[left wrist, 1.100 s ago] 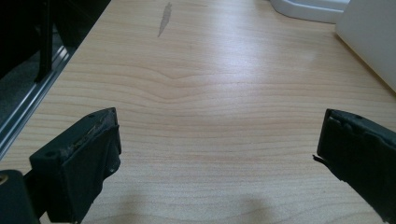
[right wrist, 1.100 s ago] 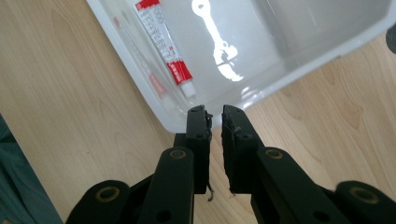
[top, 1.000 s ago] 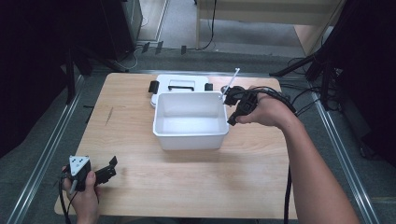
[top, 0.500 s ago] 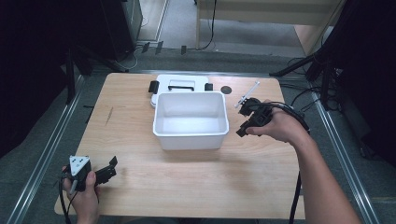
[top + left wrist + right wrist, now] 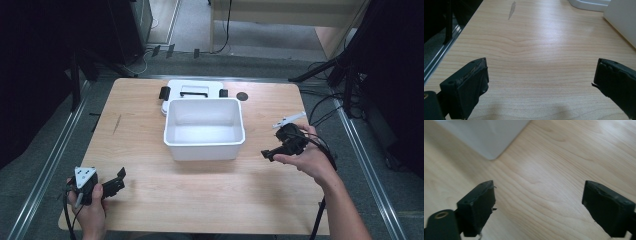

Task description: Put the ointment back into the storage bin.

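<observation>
A white rectangular bin (image 5: 205, 129) stands open and hollow in the middle of the wooden table (image 5: 200, 200). Behind it lies a white lid (image 5: 192, 91) with black latches. My right gripper (image 5: 272, 152) hovers right of the bin, held in a hand, jaws wide apart over bare wood; its own view has the bin's corner (image 5: 489, 137) at upper left. My left gripper (image 5: 117, 182) rests at the table's near left corner, jaws apart with nothing between them (image 5: 541, 82); the bin's wall (image 5: 624, 22) is at the far right of its view.
A small dark round spot (image 5: 242, 96) sits on the table behind the bin at right. A grey scuff mark (image 5: 116, 124) marks the wood left of the bin. Metal rails (image 5: 45, 165) run along both table sides, with cables (image 5: 325, 112) at right.
My right gripper has moved from the bin's far right corner down and to the right, toward the near side of the table. The left gripper has stayed put.
</observation>
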`<action>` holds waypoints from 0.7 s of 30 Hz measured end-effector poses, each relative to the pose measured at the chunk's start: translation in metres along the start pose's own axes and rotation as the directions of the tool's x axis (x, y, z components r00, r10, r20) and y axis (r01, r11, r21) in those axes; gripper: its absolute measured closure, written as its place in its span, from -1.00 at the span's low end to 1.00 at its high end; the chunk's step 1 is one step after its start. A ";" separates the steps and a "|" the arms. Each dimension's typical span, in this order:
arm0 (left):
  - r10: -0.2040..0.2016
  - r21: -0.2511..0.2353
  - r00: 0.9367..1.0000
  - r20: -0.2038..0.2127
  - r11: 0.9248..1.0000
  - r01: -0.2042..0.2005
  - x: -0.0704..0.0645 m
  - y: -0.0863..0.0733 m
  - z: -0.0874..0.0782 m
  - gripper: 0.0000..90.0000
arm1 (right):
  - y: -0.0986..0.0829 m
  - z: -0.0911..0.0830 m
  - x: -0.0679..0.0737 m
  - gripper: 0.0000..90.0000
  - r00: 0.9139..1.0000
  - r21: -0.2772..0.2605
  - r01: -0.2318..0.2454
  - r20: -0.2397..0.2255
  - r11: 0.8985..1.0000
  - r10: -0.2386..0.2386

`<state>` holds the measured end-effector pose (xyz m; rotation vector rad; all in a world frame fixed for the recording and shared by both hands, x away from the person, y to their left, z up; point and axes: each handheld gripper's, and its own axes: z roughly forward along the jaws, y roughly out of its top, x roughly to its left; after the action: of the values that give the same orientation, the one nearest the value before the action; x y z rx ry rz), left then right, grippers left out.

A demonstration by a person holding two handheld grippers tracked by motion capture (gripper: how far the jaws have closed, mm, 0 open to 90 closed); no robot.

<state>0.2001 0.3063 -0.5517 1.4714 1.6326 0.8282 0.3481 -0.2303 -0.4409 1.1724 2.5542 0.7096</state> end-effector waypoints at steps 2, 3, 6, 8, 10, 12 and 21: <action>-0.001 0.000 1.000 0.001 1.000 0.001 0.000 0.000 0.000 -1.00 | -0.008 0.001 -0.003 -1.00 0.999 -0.035 -0.047 0.026 0.998 0.048; -0.001 0.000 1.000 0.001 1.000 0.001 0.000 0.000 0.000 -1.00 | -0.014 0.002 -0.004 -1.00 0.995 -0.061 -0.087 0.034 0.994 0.089; -0.003 0.000 1.000 0.004 1.000 0.003 0.001 0.000 0.000 -1.00 | -0.028 0.003 -0.007 -1.00 0.986 -0.133 -0.141 0.073 0.981 0.152; -0.003 0.001 1.000 0.004 1.000 0.003 0.001 0.000 0.000 -1.00 | -0.037 0.003 -0.007 -1.00 0.978 -0.177 -0.161 0.104 0.971 0.181; -0.004 0.002 1.000 0.005 1.000 0.004 0.001 0.000 0.000 -1.00 | -0.046 0.003 -0.006 -1.00 0.974 -0.224 -0.170 0.110 0.960 0.199; -0.002 0.002 1.000 0.005 1.000 0.002 0.001 0.000 0.000 -1.00 | -0.054 0.003 -0.004 -1.00 0.972 -0.255 -0.174 0.108 0.951 0.207; -0.003 0.003 1.000 0.009 1.000 0.003 0.000 0.000 0.000 -1.00 | -0.094 0.008 0.000 -1.00 0.957 -0.323 -0.201 0.137 0.925 0.255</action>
<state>0.2004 0.3068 -0.5519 1.4725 1.6295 0.8170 0.2910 -0.2798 -0.4968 1.3680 2.0896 0.9665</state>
